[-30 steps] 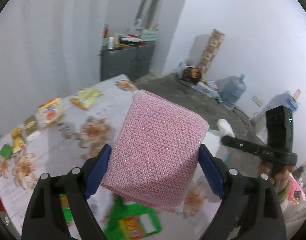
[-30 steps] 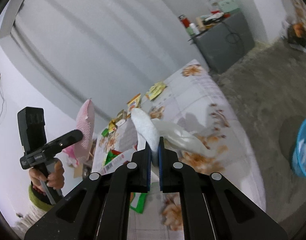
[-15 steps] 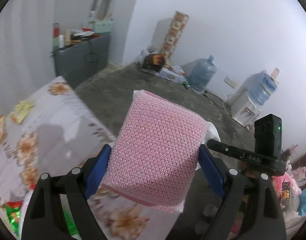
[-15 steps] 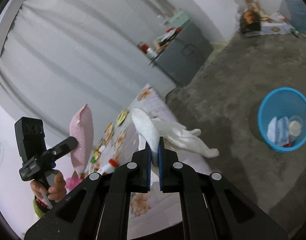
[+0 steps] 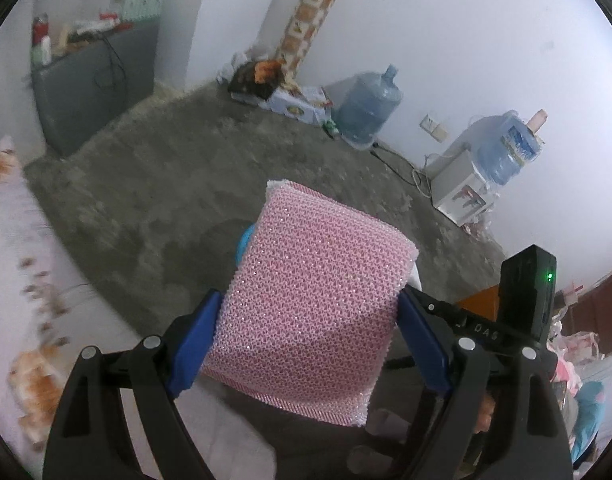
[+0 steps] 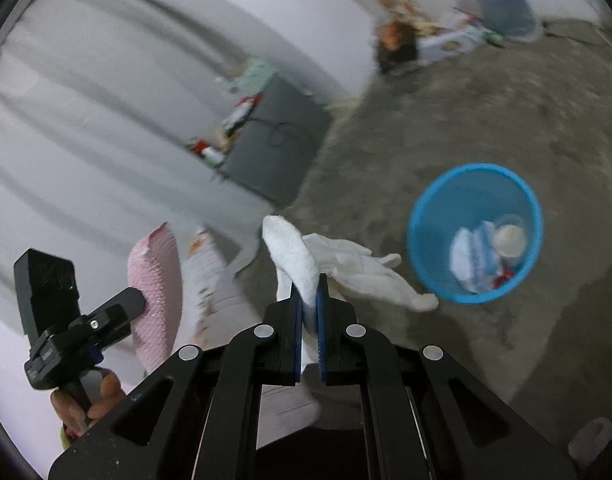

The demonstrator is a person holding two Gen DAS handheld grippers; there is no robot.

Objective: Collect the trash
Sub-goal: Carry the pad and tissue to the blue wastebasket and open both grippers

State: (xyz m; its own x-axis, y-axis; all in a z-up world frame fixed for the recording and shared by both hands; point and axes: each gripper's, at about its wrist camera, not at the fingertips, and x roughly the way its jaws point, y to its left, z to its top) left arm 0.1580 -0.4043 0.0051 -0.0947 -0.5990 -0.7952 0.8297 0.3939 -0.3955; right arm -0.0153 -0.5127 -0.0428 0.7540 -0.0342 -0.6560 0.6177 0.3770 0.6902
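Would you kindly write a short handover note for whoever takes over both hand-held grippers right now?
Left hand-held gripper: clamped wide on the pink scrub sponge.
Right hand-held gripper: pinched shut on the white cloth, which hangs over the floor beside the blue bin.
Done: both items lifted; the bin already holds some trash.
Left: drop the cloth and sponge into the bin; whether more trash remains on the floral table is not visible here.

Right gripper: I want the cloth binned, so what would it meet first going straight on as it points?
Probably bare floor left of the blue bin; depth is unclear. The right gripper holds the white cloth.
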